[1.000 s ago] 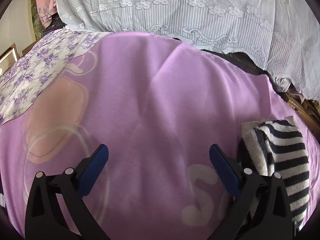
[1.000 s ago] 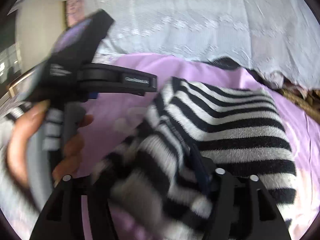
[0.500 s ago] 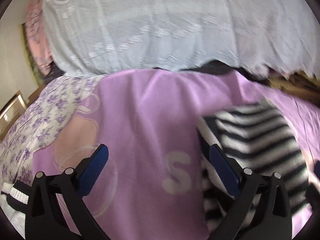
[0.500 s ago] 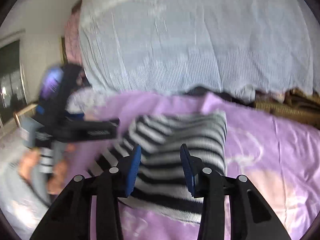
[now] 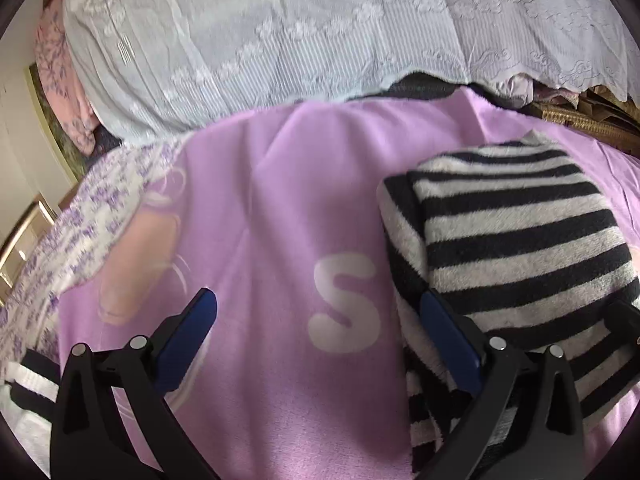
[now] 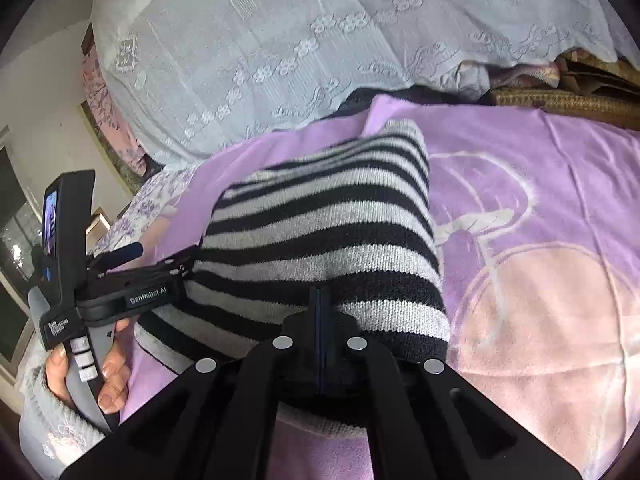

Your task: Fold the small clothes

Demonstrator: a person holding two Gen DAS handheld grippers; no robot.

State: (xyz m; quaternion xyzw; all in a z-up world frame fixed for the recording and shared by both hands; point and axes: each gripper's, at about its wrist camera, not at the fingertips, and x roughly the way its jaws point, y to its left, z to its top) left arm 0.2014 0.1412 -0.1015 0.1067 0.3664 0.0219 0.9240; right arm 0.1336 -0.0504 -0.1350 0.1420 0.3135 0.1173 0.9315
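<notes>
Plainly "GenRobot.AI" on left gripper (image 6: 132,256); "S" on purple blanket (image 5: 344,304).

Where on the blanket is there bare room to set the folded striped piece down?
Bare purple blanket lies left of the striped garment, around the white letter S, up to the floral sheet. Another patch lies right of it, over the pink print. The lace-covered pile crowds the far edge.
</notes>
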